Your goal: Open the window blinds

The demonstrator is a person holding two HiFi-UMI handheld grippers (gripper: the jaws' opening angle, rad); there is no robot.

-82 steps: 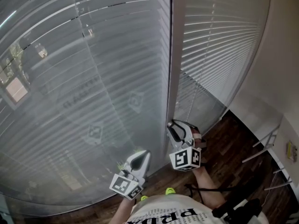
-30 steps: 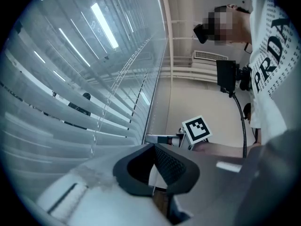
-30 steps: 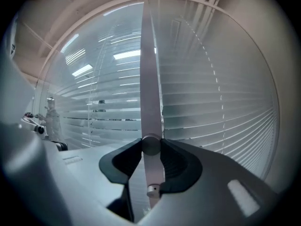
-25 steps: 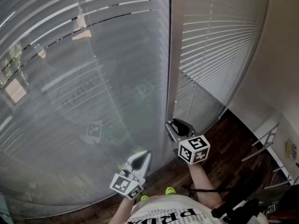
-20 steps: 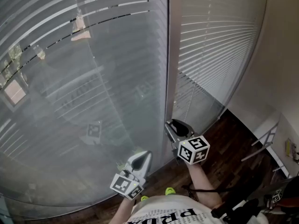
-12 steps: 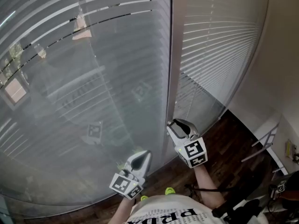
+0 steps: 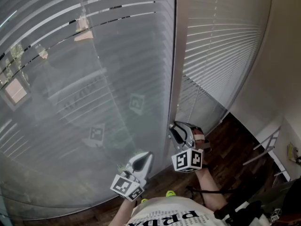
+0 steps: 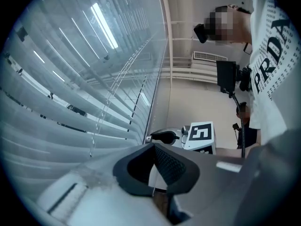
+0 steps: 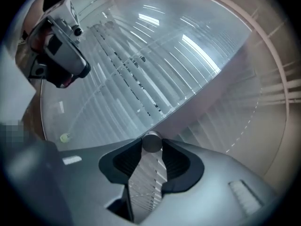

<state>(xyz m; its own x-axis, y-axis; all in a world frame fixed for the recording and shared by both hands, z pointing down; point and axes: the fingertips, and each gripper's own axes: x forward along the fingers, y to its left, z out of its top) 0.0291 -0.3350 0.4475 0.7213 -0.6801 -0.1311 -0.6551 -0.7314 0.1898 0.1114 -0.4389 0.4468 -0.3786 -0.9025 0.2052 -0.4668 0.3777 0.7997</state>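
Presently the right gripper (image 7: pixel 180 132) is clamping the round end of the wand (image 9: pixel 151 142) between its jaw tips, low down and just beside the post (image 7: pixel 176 69). The left gripper (image 7: pixel 140 162) is hanging left of the post, jaws together on nothing. The blinds (image 7: pixel 94 93) are hanging on both sides of the post. Their slats are lying mostly shut, with a few dark gaps showing high up to its left.

Judgement: the step in hand is twisting the wand to tilt the slats. Only the jaw tips are holding the wand, so the grip is looking marginal and should be seated squarely. The roll should be running about the wand's own line, without dragging it away from the post. The slats beside the post should be opening evenly.
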